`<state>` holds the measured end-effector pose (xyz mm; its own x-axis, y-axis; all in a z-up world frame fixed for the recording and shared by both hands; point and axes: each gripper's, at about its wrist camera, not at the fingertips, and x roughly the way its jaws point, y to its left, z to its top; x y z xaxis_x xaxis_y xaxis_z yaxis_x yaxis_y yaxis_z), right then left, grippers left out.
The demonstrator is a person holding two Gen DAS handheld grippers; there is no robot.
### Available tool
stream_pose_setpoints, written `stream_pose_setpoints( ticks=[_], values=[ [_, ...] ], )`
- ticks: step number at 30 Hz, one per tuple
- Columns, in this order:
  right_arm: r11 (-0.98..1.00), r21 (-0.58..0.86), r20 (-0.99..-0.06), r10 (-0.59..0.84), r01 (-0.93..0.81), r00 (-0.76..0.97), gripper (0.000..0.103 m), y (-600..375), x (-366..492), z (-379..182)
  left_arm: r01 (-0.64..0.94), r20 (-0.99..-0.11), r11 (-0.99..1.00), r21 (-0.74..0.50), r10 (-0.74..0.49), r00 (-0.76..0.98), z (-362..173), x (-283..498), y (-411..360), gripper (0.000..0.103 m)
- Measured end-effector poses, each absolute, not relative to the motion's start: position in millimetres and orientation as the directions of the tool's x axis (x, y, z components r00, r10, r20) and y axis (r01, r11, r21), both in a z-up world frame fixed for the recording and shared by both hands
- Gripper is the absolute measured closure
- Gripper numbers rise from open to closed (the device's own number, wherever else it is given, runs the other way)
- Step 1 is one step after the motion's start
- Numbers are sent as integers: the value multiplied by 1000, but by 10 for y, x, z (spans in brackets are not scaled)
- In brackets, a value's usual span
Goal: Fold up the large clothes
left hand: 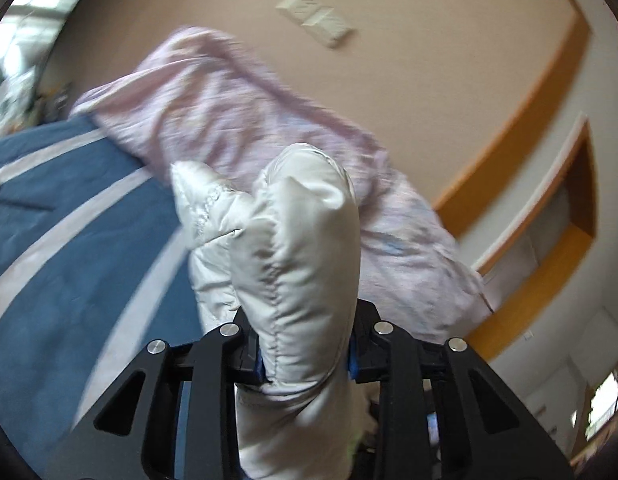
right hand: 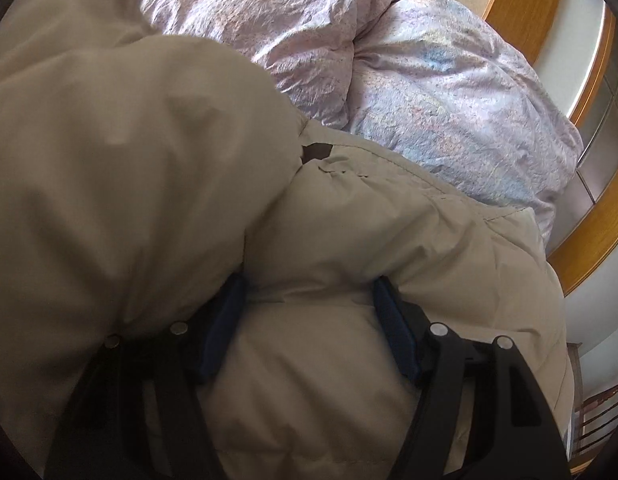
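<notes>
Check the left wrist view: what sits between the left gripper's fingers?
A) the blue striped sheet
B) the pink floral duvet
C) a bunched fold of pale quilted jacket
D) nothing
C: the left gripper is clamped on a puffy, stitched fold of the pale quilted jacket; the pink duvet and blue striped sheet lie beyond it.

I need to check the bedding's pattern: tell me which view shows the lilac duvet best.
Right wrist view: the lilac duvet lies sharp and close, its print readable. Left wrist view shows it blurred, partly behind the padded jacket.
</notes>
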<state>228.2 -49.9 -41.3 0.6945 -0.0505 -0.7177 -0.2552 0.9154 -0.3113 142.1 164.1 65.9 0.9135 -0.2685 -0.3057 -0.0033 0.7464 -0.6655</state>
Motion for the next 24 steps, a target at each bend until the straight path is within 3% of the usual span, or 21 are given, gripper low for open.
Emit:
stream_pose_setpoints(
  ticks=[7, 12, 19, 24],
  values=[
    [918, -256, -723, 27, -304, 690, 35, -763, 2259, -209, 160, -241, 831, -533, -330, 912, 1027, 1423, 952, 75],
    [937, -214, -666, 66, -275, 743, 22, -1304, 1992, 203, 221, -235, 851, -477, -365, 901, 1113, 1422, 657, 75],
    [998, -58, -619, -14, -28, 785, 19, -2551, 1813, 544, 358, -257, 858, -369, -465, 848, 1078, 1411, -56, 75],
    [995, 9, -607, -73, 99, 791, 19, -3158, 1743, 652, 472, -328, 826, -309, -558, 762, 936, 1507, -714, 75]
  ],
)
